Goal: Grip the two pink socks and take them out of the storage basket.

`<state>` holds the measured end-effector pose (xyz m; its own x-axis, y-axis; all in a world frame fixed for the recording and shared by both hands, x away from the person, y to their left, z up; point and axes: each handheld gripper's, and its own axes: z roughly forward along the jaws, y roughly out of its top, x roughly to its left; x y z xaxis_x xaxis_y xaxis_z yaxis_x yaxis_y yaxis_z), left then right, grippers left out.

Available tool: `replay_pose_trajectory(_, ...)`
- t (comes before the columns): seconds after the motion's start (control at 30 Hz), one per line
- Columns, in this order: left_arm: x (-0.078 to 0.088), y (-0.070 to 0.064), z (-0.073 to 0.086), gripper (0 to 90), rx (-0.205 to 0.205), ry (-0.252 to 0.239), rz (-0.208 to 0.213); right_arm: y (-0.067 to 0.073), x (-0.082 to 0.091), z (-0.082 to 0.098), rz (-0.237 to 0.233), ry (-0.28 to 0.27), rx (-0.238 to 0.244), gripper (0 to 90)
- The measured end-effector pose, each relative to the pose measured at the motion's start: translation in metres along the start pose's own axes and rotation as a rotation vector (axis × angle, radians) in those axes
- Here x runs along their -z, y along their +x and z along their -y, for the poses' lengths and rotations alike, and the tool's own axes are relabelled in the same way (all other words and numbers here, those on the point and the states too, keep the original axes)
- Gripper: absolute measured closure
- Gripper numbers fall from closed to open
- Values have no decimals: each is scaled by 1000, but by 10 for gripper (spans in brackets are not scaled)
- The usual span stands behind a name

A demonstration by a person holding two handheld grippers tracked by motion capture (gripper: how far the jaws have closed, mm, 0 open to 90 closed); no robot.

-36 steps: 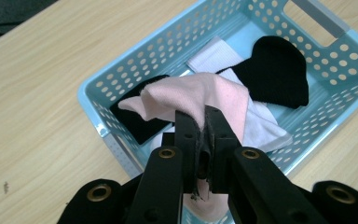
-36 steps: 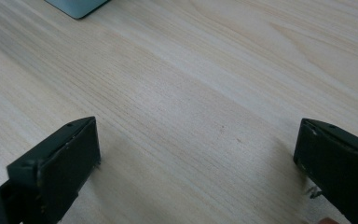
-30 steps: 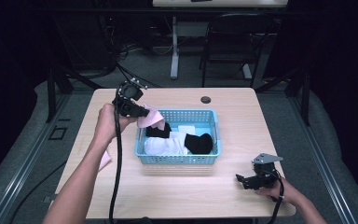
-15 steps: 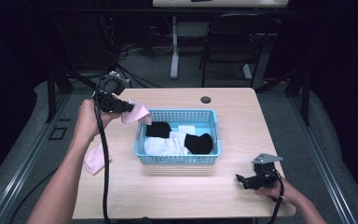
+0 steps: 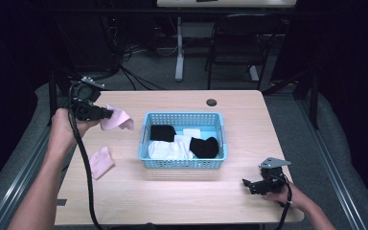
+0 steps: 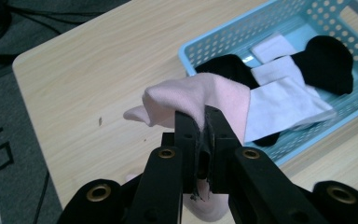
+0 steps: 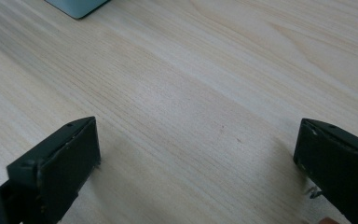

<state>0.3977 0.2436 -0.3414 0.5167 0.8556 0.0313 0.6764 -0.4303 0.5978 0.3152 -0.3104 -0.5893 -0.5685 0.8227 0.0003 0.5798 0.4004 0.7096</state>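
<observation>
a wooden table [image 5: 172,191] bears a blue basket [image 5: 184,163] and pink sock [image 5: 99,162].

Pink sock [image 6: 200,100], perforated light-blue basket [image 5: 184,118], pale wood-grain table [image 5: 182,196].

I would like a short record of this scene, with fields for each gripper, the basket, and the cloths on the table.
left gripper: shut on a pink cloth, held above the table left of the basket
right gripper: open, holding nothing, low over the table's near right part
basket: blue, mid-table, holds black cloths and white cloths
second pink cloth: lies flat on the table, near left of the basket
</observation>
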Motion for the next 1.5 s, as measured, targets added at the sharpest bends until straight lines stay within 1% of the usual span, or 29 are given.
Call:
replay_pose_trajectory(0.07, 1, 7, 12, 852, 13, 16, -5, 0, 0, 0, 0, 0, 0, 0)
replay_pose_trajectory(0.1, 1, 7, 12, 852, 13, 16, -5, 0, 0, 0, 0, 0, 0, 0)
replay_pose_trajectory(0.13, -2, 12, 24, 852, 29, 30, -6, 0, 0, 0, 0, 0, 0, 0)
replay_pose_trajectory(0.17, -4, 14, 29, 852, 37, 38, -5, 0, 0, 0, 0, 0, 0, 0)
replay_pose_trajectory(0.23, -7, 19, 38, 852, 52, 50, -2, 0, 0, 0, 0, 0, 0, 0)
replay_pose_trajectory(0.27, -7, 19, 38, 852, 52, 50, -2, 0, 0, 0, 0, 0, 0, 0)
replay_pose_trajectory(0.3, -12, 23, 50, 852, 75, 62, 1, 0, 0, 0, 0, 0, 0, 0)
replay_pose_trajectory(0.43, -25, 30, 69, 852, 105, 92, 9, 0, 0, 0, 0, 0, 0, 0)
replay_pose_trajectory(0.5, -35, 34, 79, 852, 120, 114, 8, 0, 0, 0, 0, 1, 0, 0)
replay_pose_trajectory(0.57, -44, 37, 87, 852, 140, 121, 22, 0, 0, 0, 0, 0, 0, 0)
replay_pose_trajectory(0.73, -77, 40, 110, 850, 194, 147, 43, 0, 0, 0, 1, 0, -1, 0)
replay_pose_trajectory(0.77, -77, 40, 110, 849, 194, 147, 43, 0, 0, 0, 1, 0, -1, 0)
replay_pose_trajectory(0.8, -91, 40, 117, 849, 207, 167, 44, 0, 0, 0, 1, 0, -1, 0)
replay_pose_trajectory(0.83, -91, 40, 117, 847, 207, 167, 44, 0, 0, 0, 1, 0, -1, 0)
replay_pose_trajectory(0.87, -102, 39, 122, 843, 203, 195, 31, 0, 0, 0, 1, 0, -1, 0)
replay_pose_trajectory(0.93, -113, 37, 126, 832, 200, 214, 23, 0, 0, 0, 0, 3, 1, 0)
replay_pose_trajectory(0.97, -113, 37, 126, 818, 200, 214, 23, 0, 0, 0, 0, 3, 1, 0)
replay_pose_trajectory(1.0, -120, 36, 129, 778, 204, 226, 14, 0, 0, 0, 1, 0, -1, 0)
replay_pose_trajectory(1.1, -123, 36, 132, 746, 208, 225, 24, 0, 0, 0, 1, 0, -1, 0)
replay_pose_trajectory(1.13, -123, 36, 134, 585, 224, 228, 14, 0, 0, 0, 1, 0, -1, 0)
replay_pose_trajectory(1.17, -123, 36, 134, 514, 224, 228, 14, 0, 0, 0, 1, 0, -1, 0)
replay_pose_trajectory(1.2, -121, 35, 135, 514, 227, 223, 5, 0, 0, 0, 1, 0, -1, 0)
replay_pose_trajectory(1.23, -119, 35, 137, 444, 231, 211, -1, 0, 0, 0, 2, 0, -1, 0)
replay_pose_trajectory(1.27, -112, 33, 140, 299, 234, 196, -17, 0, 0, 0, 1, 2, 1, 0)
replay_pose_trajectory(1.33, -109, 32, 142, 195, 231, 188, -32, 0, 0, 0, 2, 0, -2, 0)
replay_pose_trajectory(1.37, -99, 30, 148, 157, 235, 159, -56, 0, 0, 0, 2, 0, -1, 0)
replay_pose_trajectory(1.43, -95, 29, 151, 151, 237, 143, -63, 0, 0, 0, 2, 0, -2, 0)
replay_pose_trajectory(1.47, -89, 27, 158, 143, 247, 121, -67, 0, 0, 0, 2, 0, -2, 0)
replay_pose_trajectory(1.5, -87, 24, 163, 126, 247, 117, -72, 0, 0, 0, 2, 0, -2, 0)
